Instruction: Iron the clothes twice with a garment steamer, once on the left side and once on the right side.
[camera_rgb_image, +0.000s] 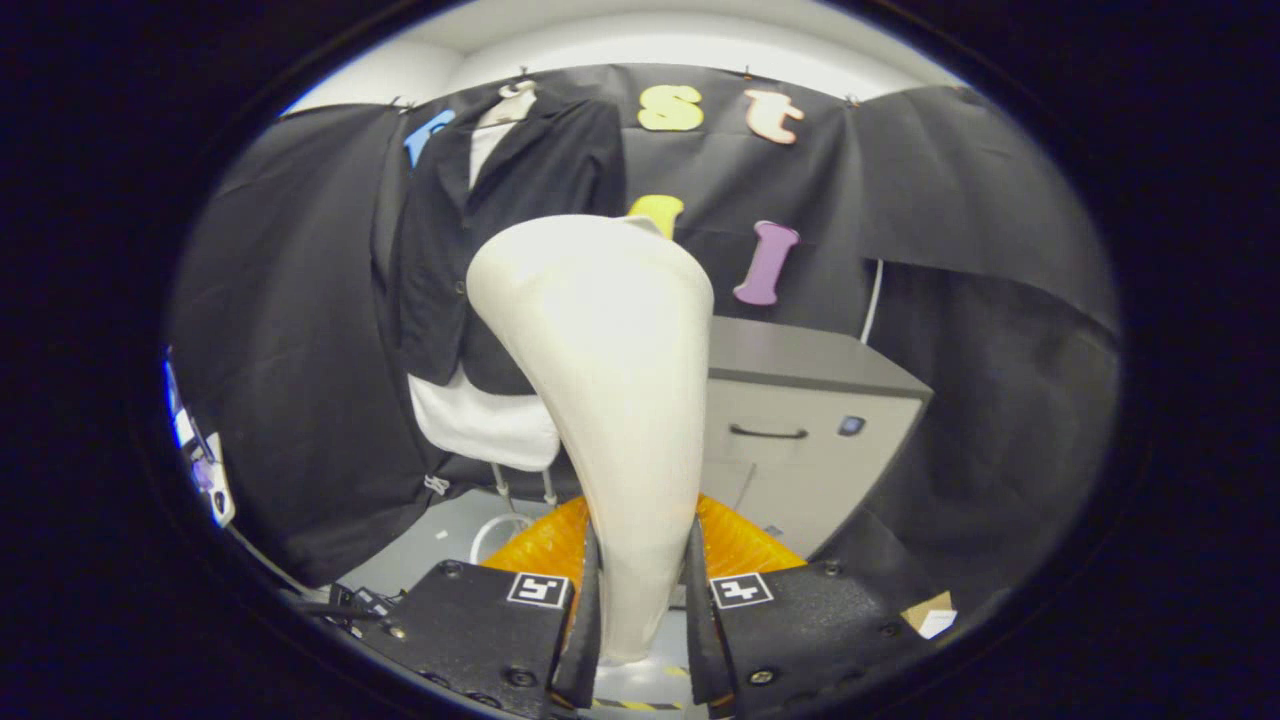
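A cream-white garment steamer (600, 380) rises between my fingers, narrow at its handle and widening to a broad head above. My gripper (642, 610) is shut on the steamer's handle, with a finger pressed against each side. Beyond the steamer and to its left, a black jacket (500, 240) over a white shirt (485, 425) hangs on a hanger against the booth's wall. The steamer's head covers the jacket's right lower edge. The steamer is apart from the clothes, held upright in front of them.
A grey cabinet (810, 420) with a drawer handle stands just right of the steamer. An orange ribbed object (740, 545) lies behind my fingers. A white round base (495, 530) sits on the floor under the clothes. Cables lie at the left.
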